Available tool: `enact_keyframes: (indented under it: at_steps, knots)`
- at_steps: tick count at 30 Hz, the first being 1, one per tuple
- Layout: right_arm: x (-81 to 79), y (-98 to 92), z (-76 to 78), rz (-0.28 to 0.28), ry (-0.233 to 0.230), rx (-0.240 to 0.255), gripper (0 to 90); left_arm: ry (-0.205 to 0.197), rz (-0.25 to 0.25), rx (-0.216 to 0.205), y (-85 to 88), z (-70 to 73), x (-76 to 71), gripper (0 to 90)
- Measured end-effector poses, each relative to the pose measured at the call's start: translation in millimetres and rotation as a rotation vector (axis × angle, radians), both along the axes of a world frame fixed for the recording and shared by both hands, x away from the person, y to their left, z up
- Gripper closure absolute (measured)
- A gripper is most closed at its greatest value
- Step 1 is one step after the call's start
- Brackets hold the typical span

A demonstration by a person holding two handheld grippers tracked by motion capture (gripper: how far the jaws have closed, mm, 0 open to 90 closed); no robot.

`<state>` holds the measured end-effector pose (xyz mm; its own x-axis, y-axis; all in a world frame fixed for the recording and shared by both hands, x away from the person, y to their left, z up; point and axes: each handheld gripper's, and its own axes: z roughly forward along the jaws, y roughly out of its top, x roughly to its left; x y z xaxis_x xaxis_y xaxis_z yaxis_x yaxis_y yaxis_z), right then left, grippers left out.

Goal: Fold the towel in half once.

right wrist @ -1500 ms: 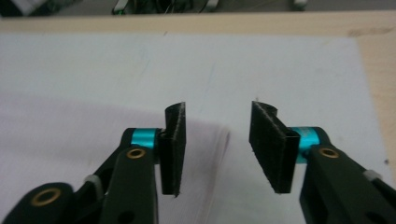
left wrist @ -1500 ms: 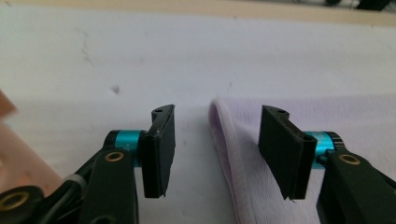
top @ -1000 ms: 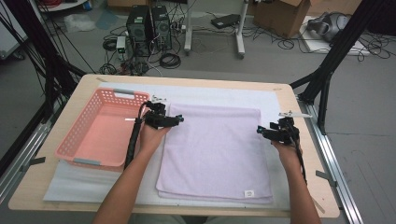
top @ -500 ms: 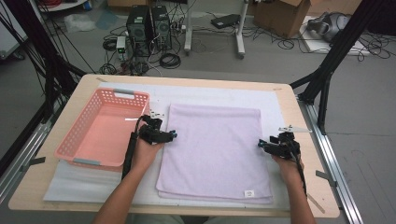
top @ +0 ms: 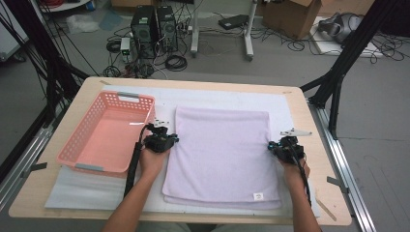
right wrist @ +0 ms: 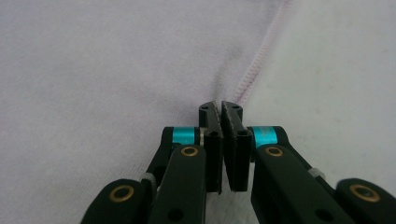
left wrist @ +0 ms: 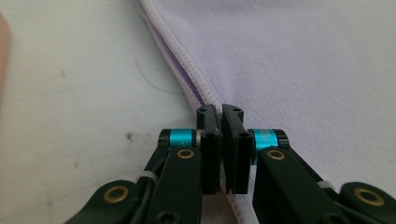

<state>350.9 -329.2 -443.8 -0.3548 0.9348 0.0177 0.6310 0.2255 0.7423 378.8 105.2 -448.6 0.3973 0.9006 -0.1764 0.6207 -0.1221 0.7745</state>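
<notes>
The left claw (left wrist: 220, 112) has just been closing, and its two black jaws now stand pressed together on the stitched left hem of the flat, folded lilac terry towel (left wrist: 299, 60); the hem runs straight into the pads and a small pucker of cloth rises ahead of them. The right claw (right wrist: 220, 108) has likewise just been closing and is clamped on the opposite hem, the pale pink seam bending into its serrated pads. A second ago, in the high view, both claws stood apart and a little farther up the towel's sides; since then each hand has come down and toward the person, and the jaws have shut on the cloth.

From above, the left claw (top: 160, 140) sits at the middle of the towel's (top: 220, 154) left edge and the right claw (top: 286, 148) at the middle of its right edge, so the two grips face each other across the cloth. The towel lies flat in the middle of the white mat on the wooden bench (top: 309, 113), its label corner near the person. The empty pink slatted plastic basket (top: 80, 145) stands just to the left, beside the left hand.

With both side edges pinched, the grasp step looks complete; the next move is probably a lift to fold the towel or carry it.
</notes>
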Motion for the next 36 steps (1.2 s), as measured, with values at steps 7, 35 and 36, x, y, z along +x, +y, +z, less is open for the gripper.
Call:
enact_keyframes:
  at_steps: [7, 35, 36]
  knots:
    - [24.8, -6.3, 0.8, -0.075, -0.014, 0.052, 88.1, -0.024, 0.09, -0.023, -2.0, 6.9, 24.3, 86.0]
    - [-84.9, -7.1, 13.3, 0.079, -0.13, 0.075, 47.4, -0.181, -0.215, -0.097, 1.9, 25.7, -67.5, 16.1]
    - [-89.4, -8.2, 14.2, 0.079, -0.133, 0.08, 47.2, -0.18, -0.228, -0.107, 3.4, 25.8, -71.3, 16.1]
